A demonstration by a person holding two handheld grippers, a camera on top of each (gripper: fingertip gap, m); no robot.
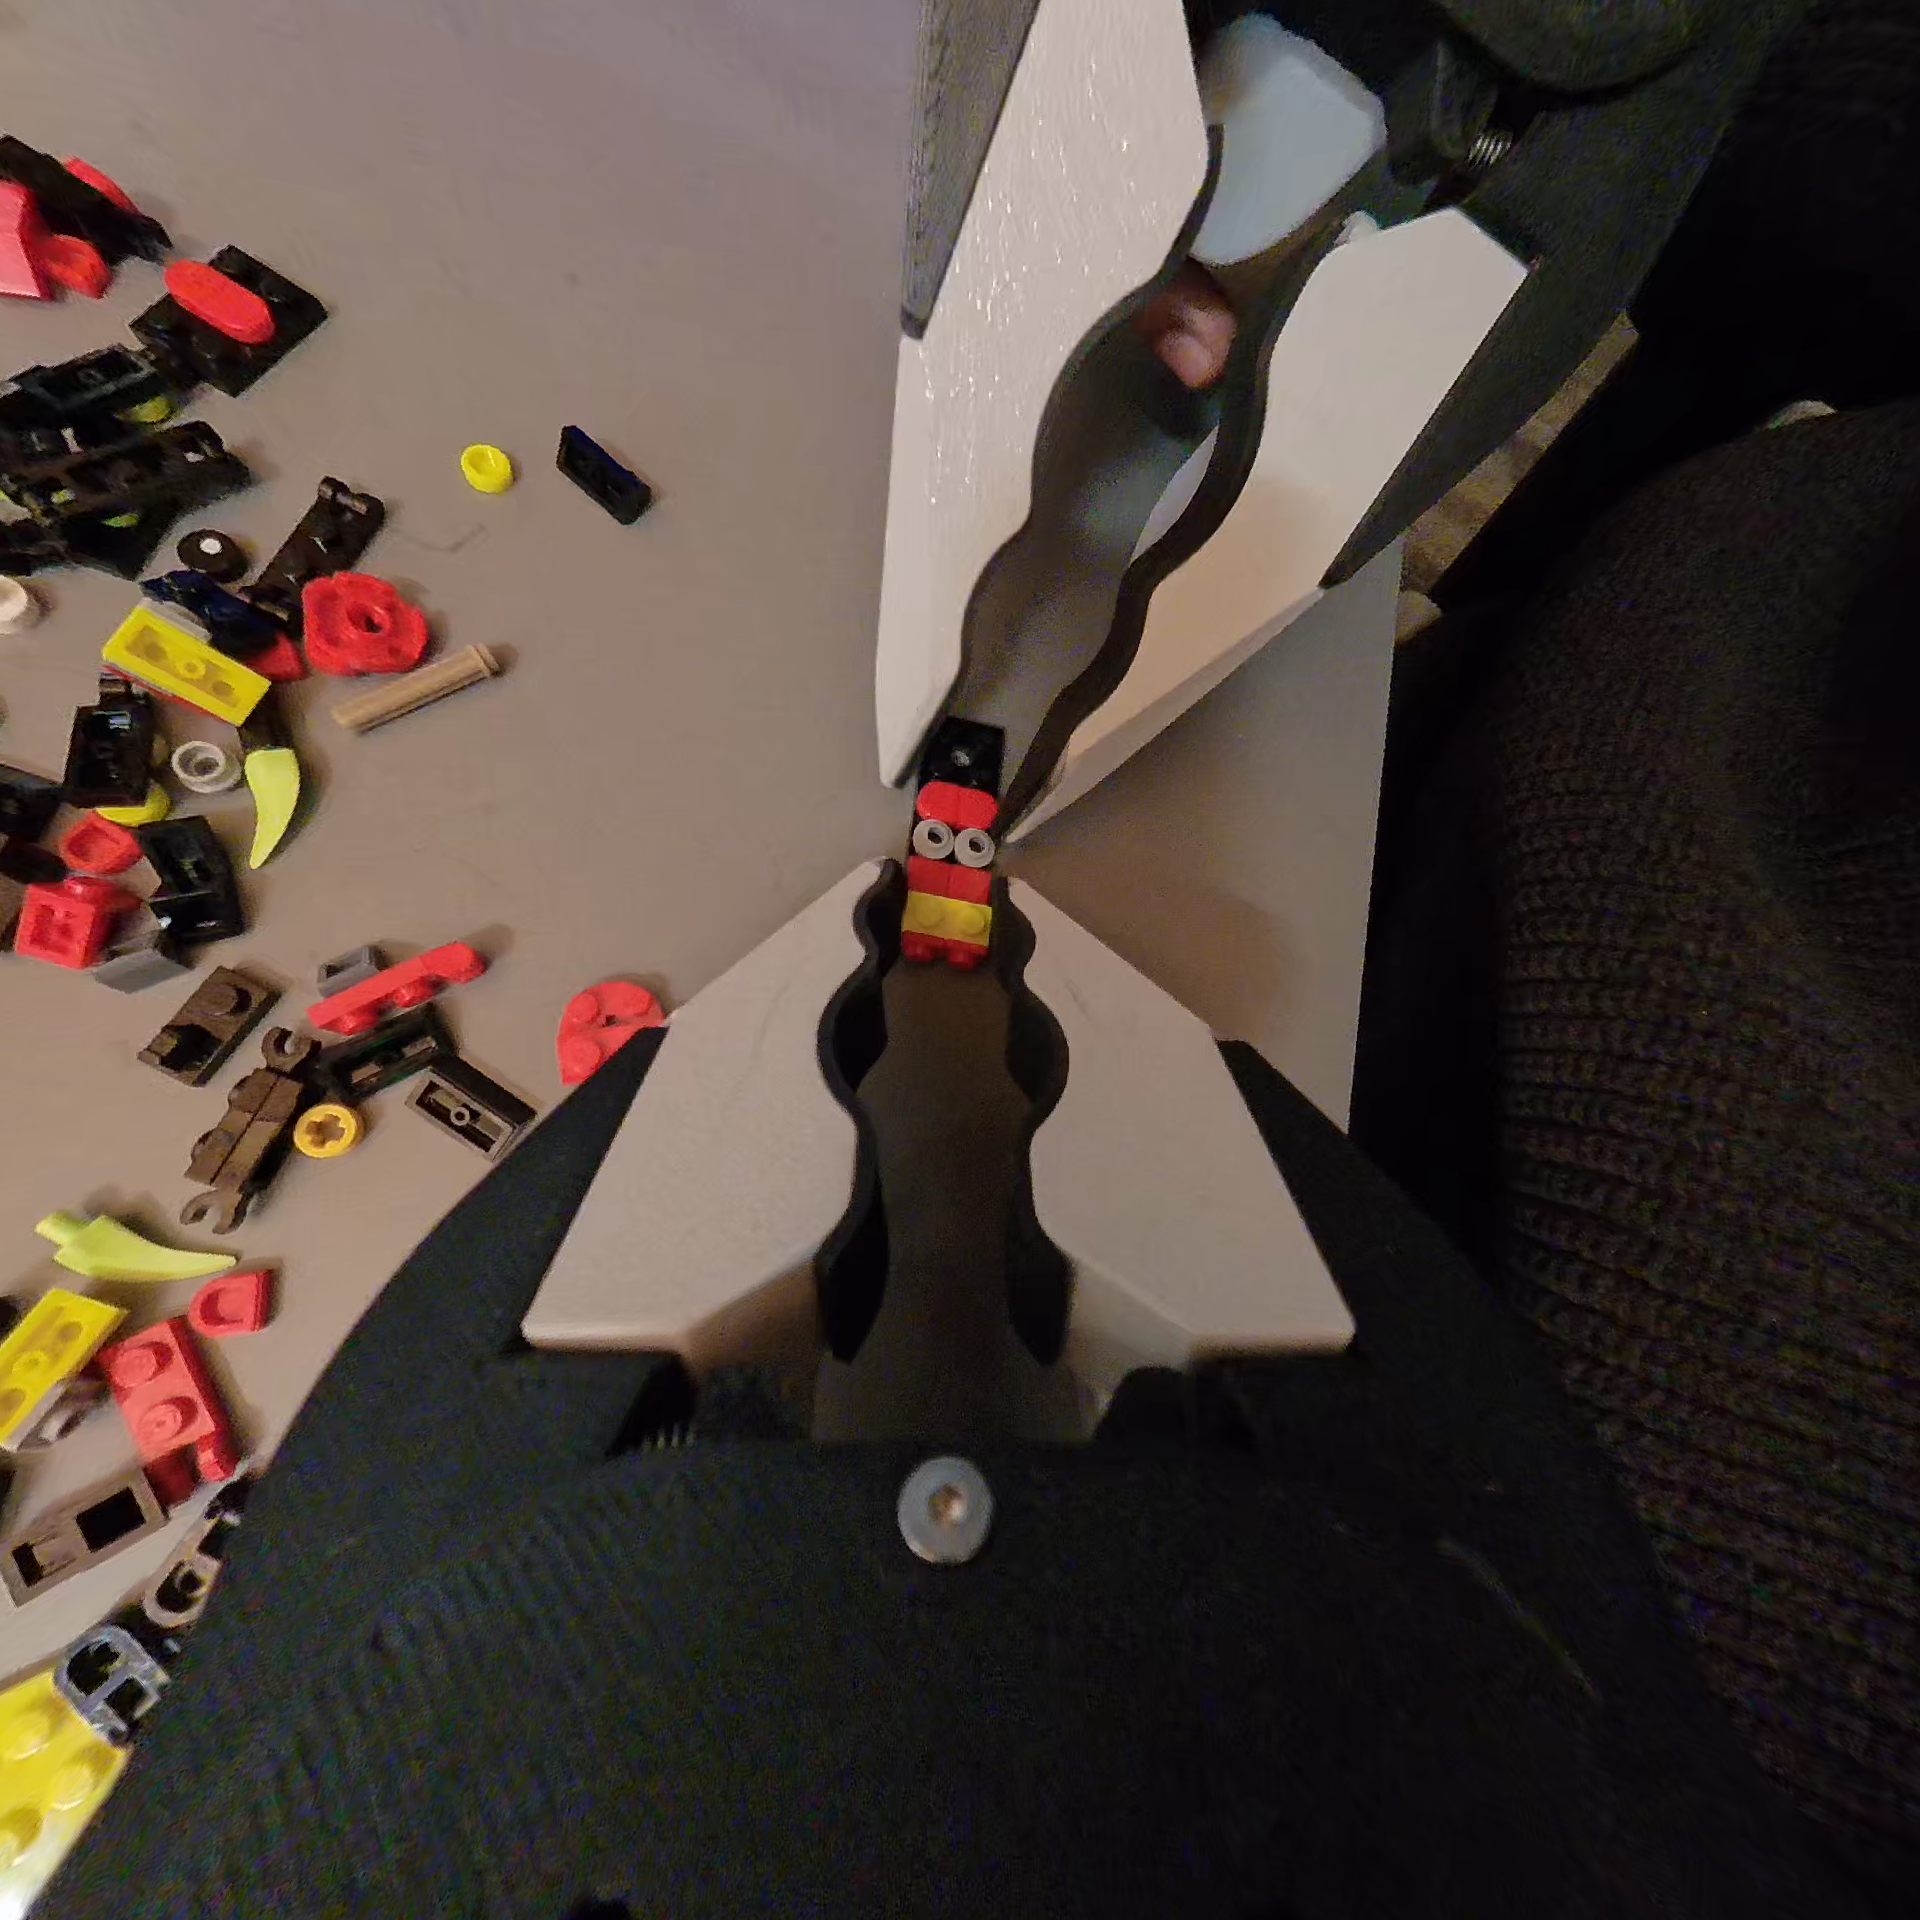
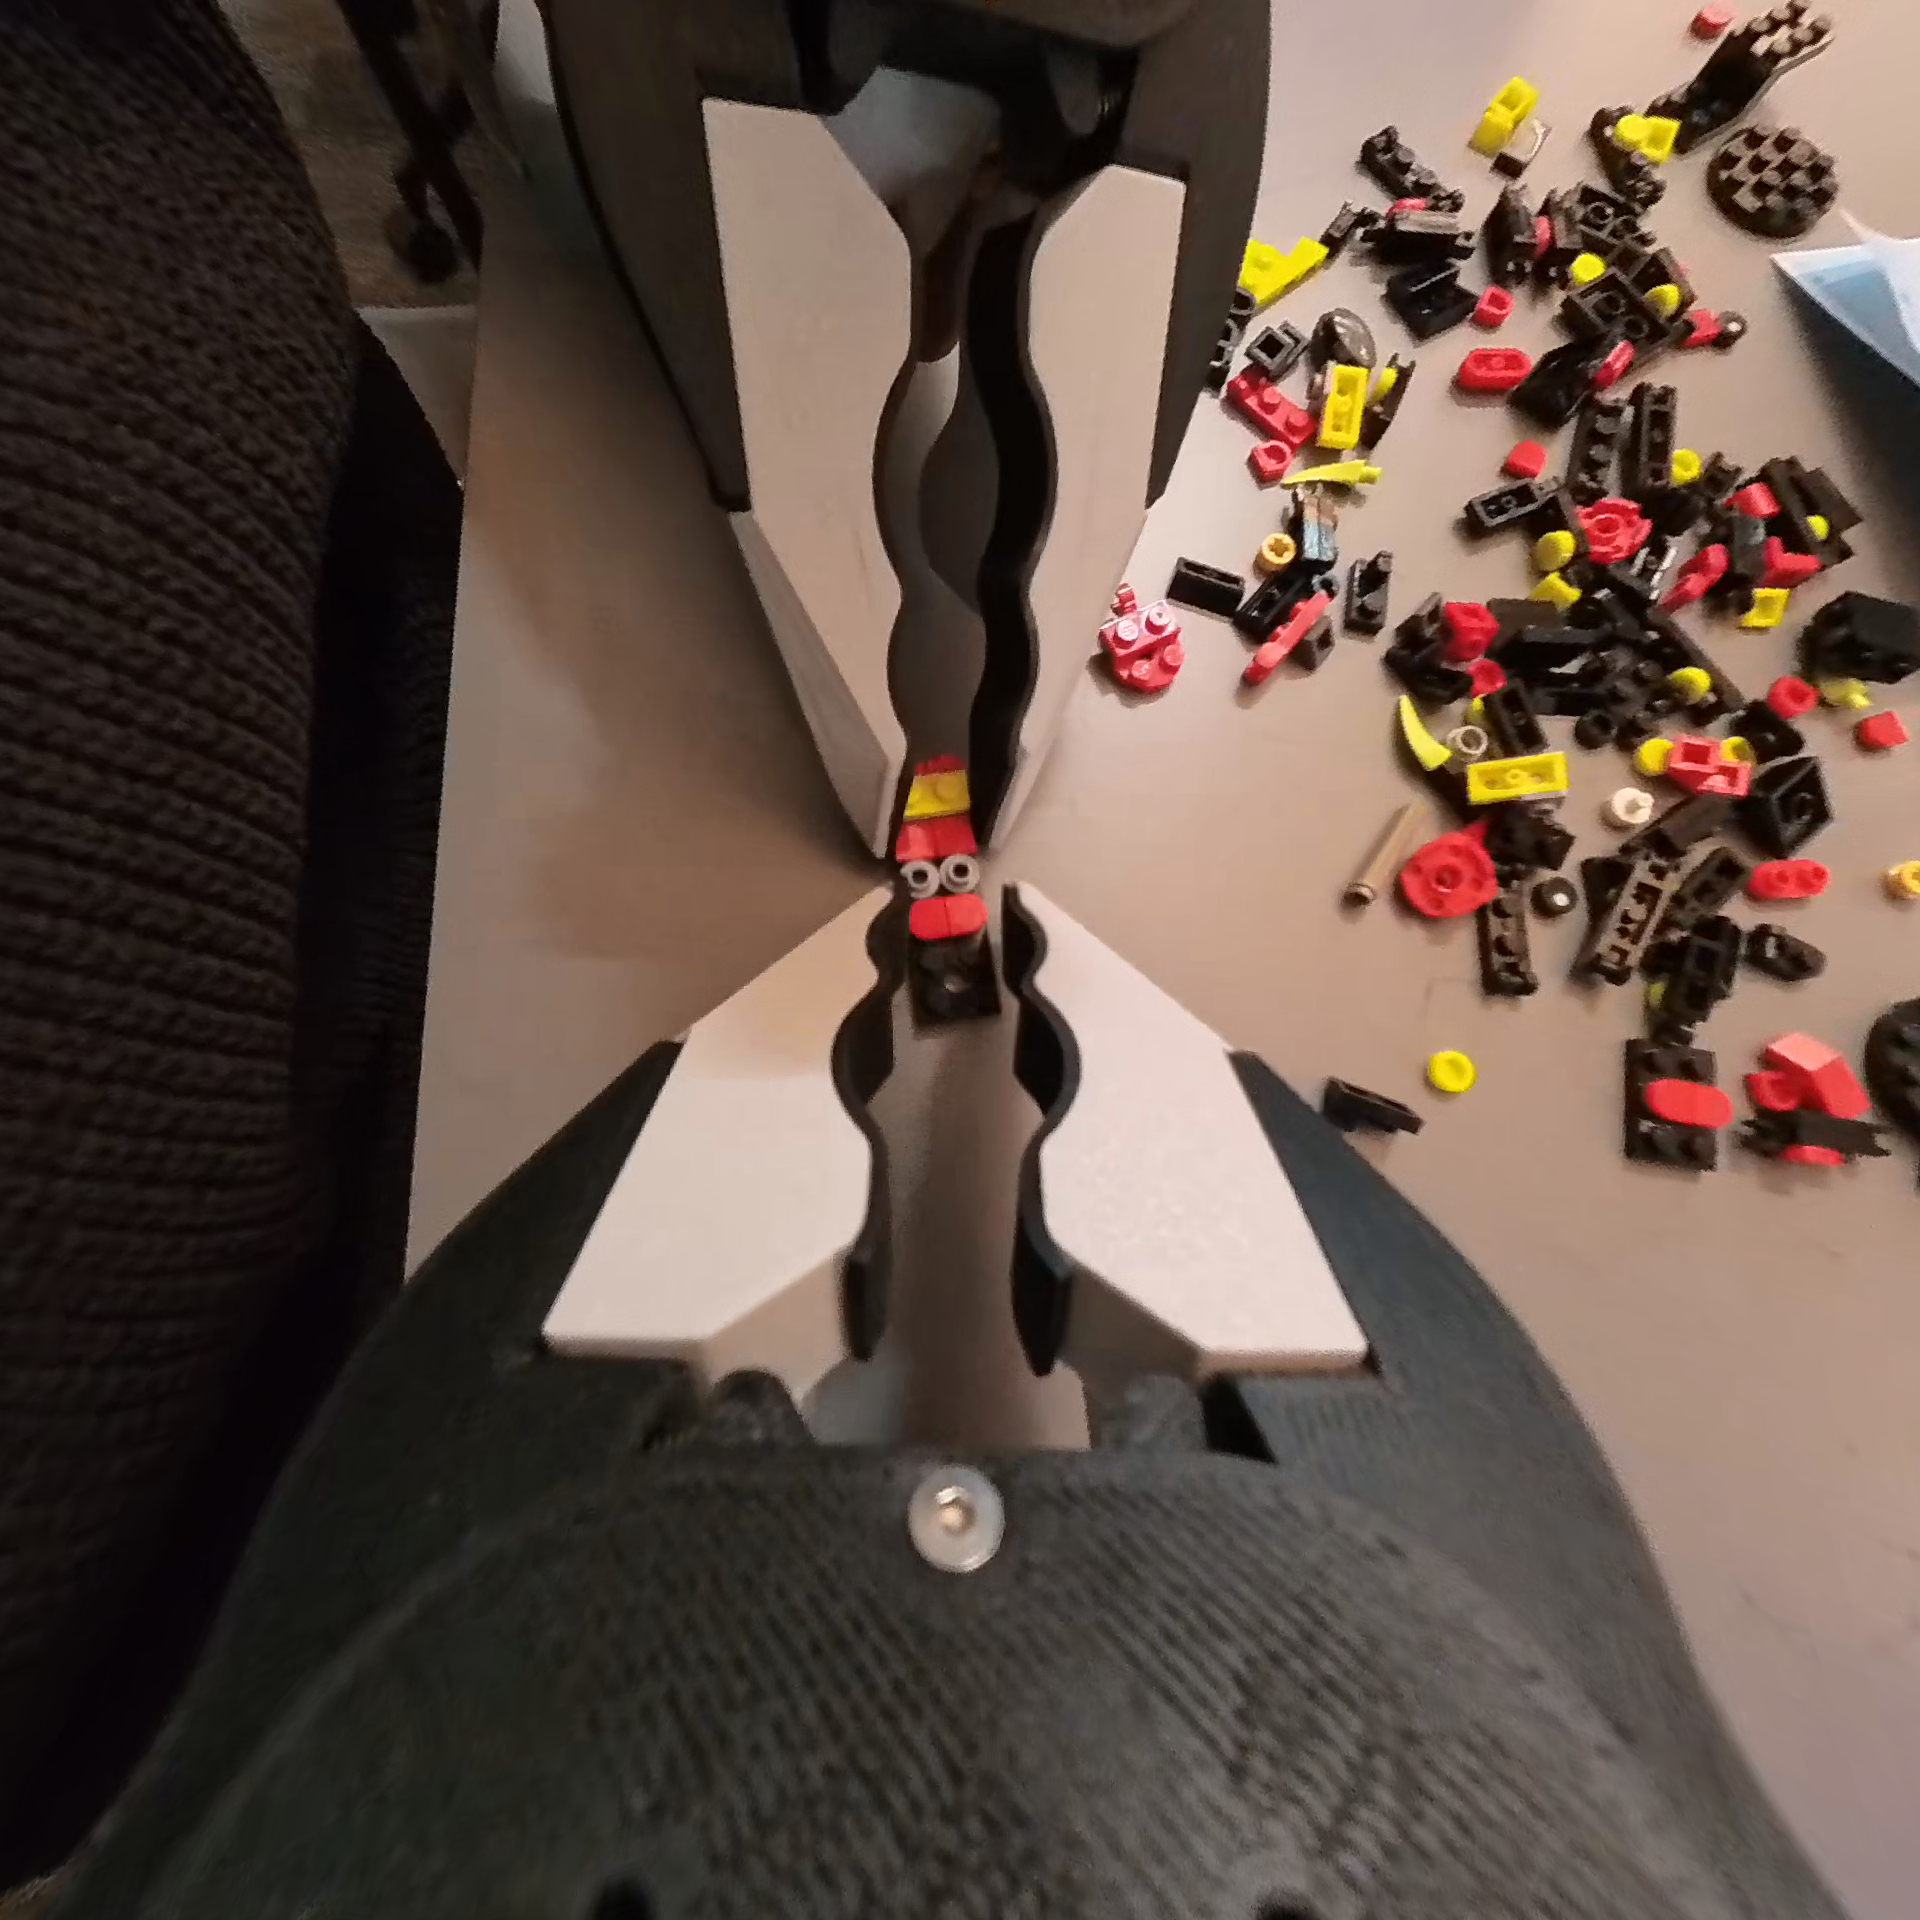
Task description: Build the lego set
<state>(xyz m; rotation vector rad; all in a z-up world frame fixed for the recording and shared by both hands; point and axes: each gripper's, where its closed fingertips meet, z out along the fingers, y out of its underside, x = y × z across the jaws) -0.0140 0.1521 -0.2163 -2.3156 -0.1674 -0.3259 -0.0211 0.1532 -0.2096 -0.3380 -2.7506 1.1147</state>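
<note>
Two grippers are met tip to tip over the worktop (image 1: 665,156), and one small lego assembly (image 1: 948,873) is shared between them. The left gripper (image 1: 943,925) is clenched on the end built of red and yellow plates, its fingers (image 1: 727,1143) pressed to either side of that end. The right gripper (image 2: 940,951) is seen opposite, closed on the black plate at the other end — in the right wrist view the left finger touches the plate, while a narrow gap is left at the right finger (image 2: 1164,1195), so a firm grip there cannot be confirmed. Between the two ends, two grey round studs and a red curved piece are carried on the assembly, which is held above the grey surface near its edge. Farther out, a scatter of loose bricks (image 2: 1621,582) — black, red and yellow — is spread across the worktop. A tan pin (image 1: 421,698) and a small yellow ring (image 1: 485,468) lie apart from the pile. Dark knitted fabric (image 1: 1704,1039) is seen beyond the worktop's edge.
</note>
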